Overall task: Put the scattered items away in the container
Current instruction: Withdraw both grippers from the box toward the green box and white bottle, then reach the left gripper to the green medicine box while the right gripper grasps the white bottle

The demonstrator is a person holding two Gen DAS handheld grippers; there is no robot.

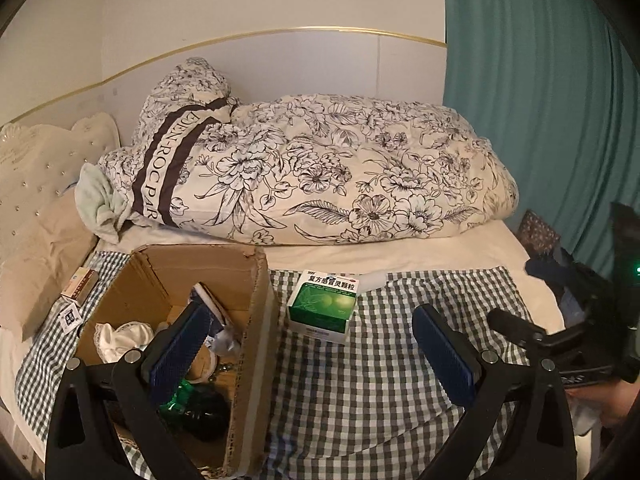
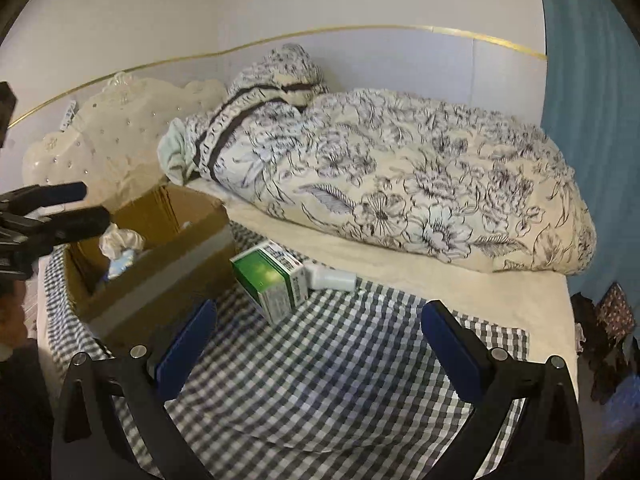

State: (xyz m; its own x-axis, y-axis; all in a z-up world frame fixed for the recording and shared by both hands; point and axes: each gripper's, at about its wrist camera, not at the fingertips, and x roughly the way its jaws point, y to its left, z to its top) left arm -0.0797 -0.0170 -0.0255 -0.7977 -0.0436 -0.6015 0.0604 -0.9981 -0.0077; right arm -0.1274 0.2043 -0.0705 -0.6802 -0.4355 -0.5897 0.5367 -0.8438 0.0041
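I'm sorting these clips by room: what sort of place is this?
Most likely a bedroom: a rolled floral-print quilt lies on a mattress, beside a cream tufted headboard and a teal curtain.

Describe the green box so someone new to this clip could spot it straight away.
Find the open cardboard box on the checked cloth covering the bed. Just to its right, on the cloth, lies the green medicine box. It is the only green-and-white carton, unlike the small white item behind it.

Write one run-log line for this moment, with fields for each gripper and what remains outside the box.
left gripper: open, empty | right gripper: open, empty | outside box: green carton, white bottle
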